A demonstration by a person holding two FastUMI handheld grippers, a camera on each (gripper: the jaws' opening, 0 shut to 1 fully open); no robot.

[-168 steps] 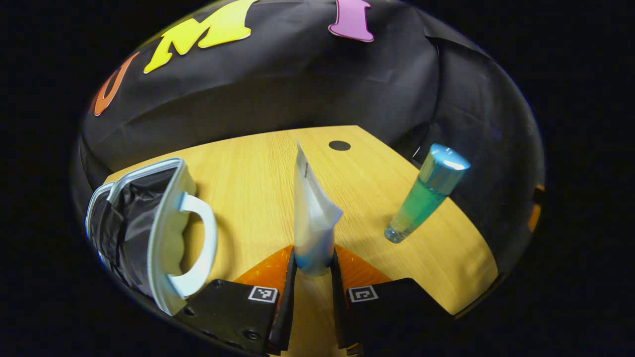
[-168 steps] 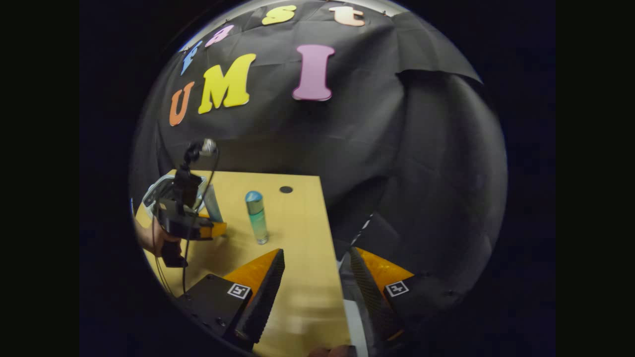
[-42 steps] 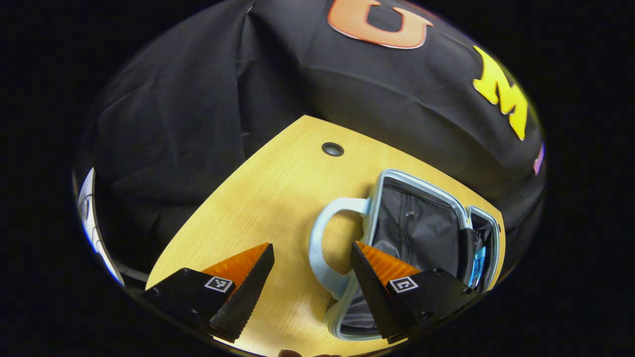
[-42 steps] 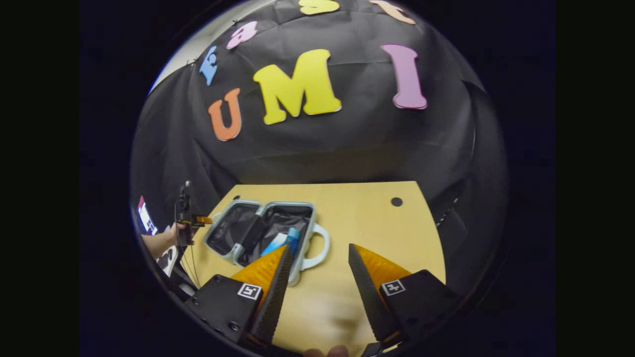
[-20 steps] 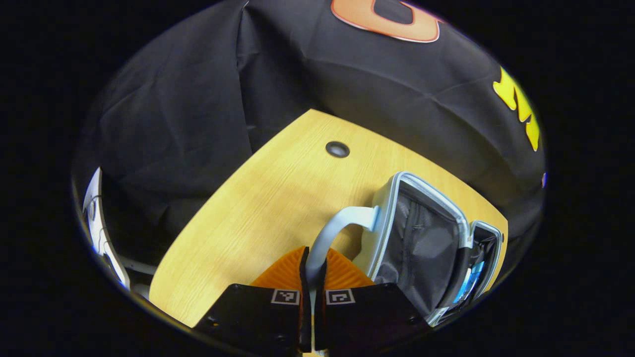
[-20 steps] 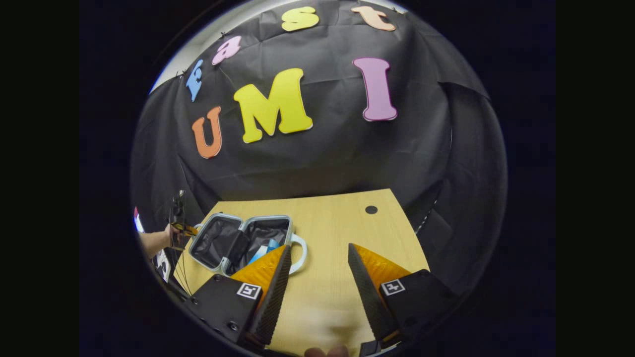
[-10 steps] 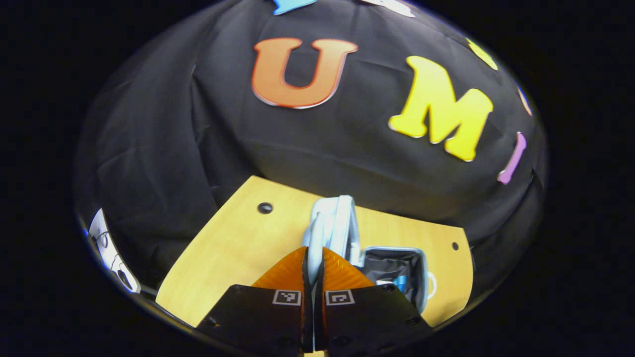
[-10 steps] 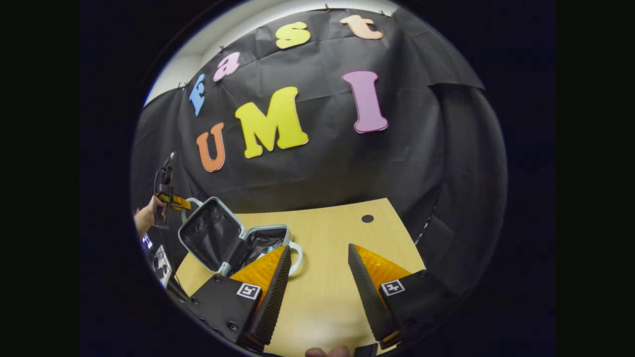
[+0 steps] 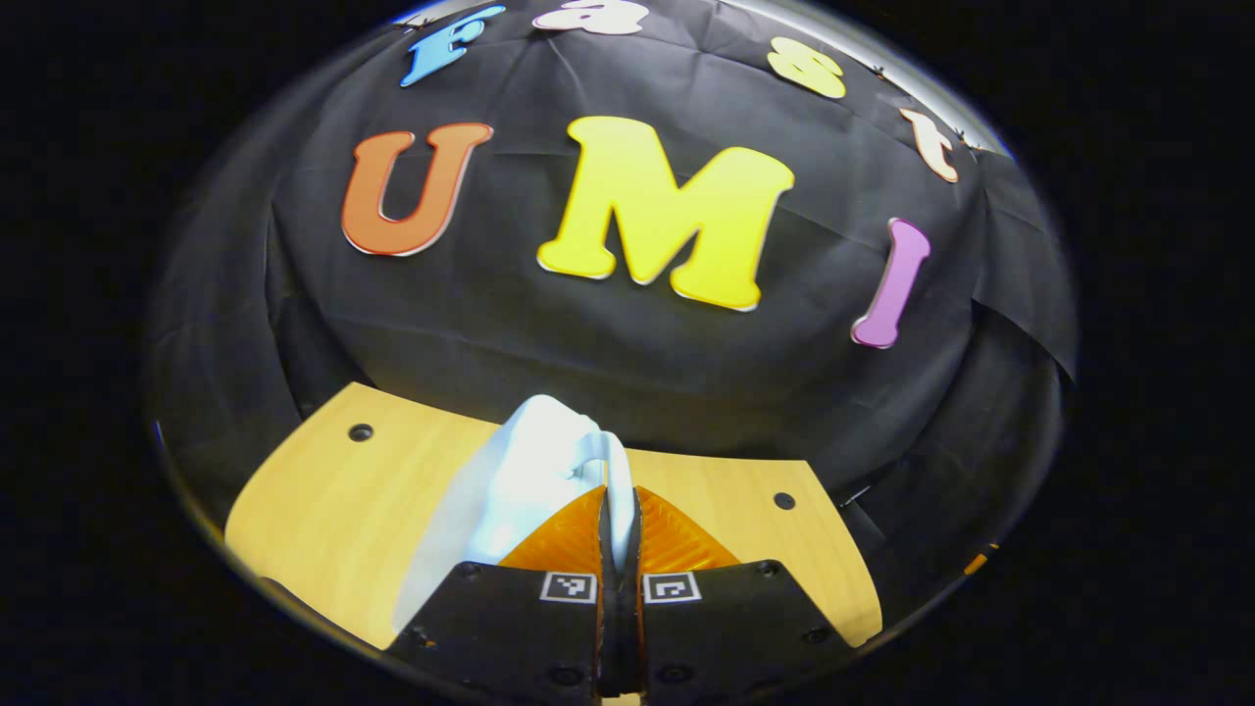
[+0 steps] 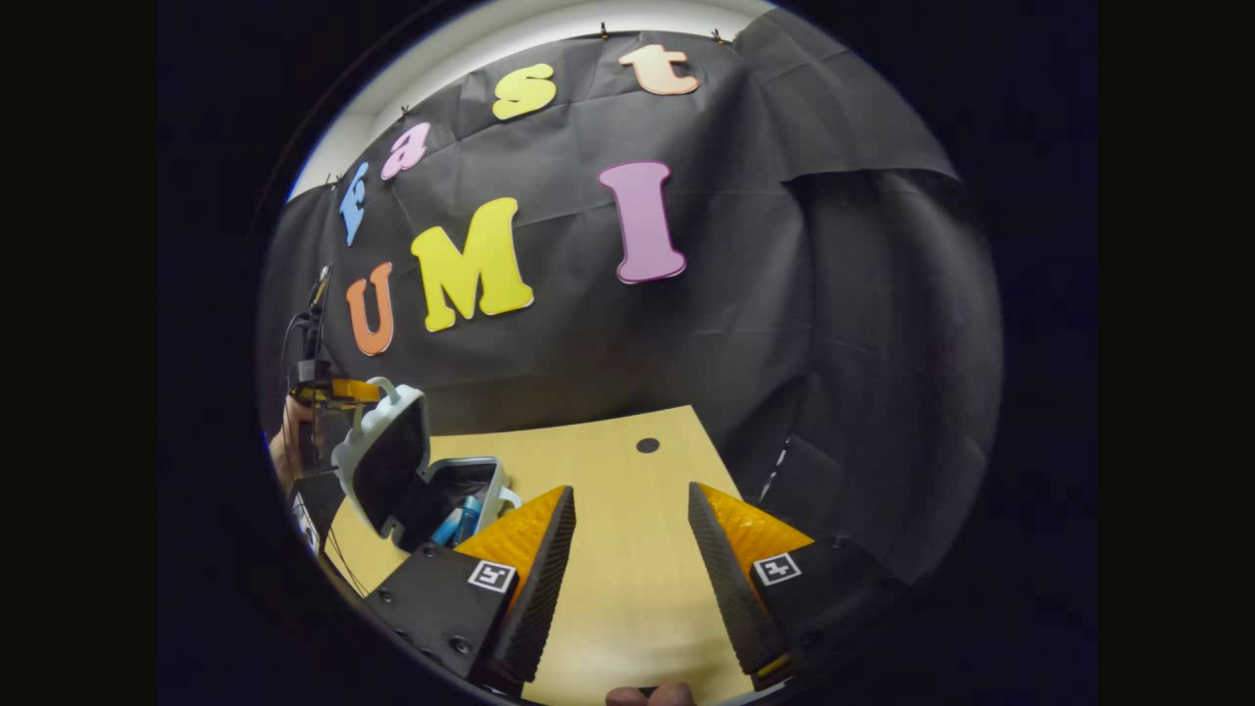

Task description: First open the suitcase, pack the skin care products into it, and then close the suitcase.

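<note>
Closing is underway: the left tool (image 9: 618,534) is clamped on the pale-blue hard-shell suitcase lid's handle (image 9: 610,469); the lid (image 10: 385,461), seemingly half-raised, must be lowered. The right tool (image 10: 624,549) is held wide open, empty.

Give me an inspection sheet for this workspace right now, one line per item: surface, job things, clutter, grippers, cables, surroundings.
Surface: wooden table, with a dark round hole.
Job's things: suitcase half closed, lid raised; blue skin care products inside.
Clutter: nothing seen.
Grippers: left gripper shut on the lid's handle; right gripper open, holding nothing, above the table.
Cables: a dark cable by the left gripper.
Surroundings: black cloth wall; a hand holds the left gripper.
</note>
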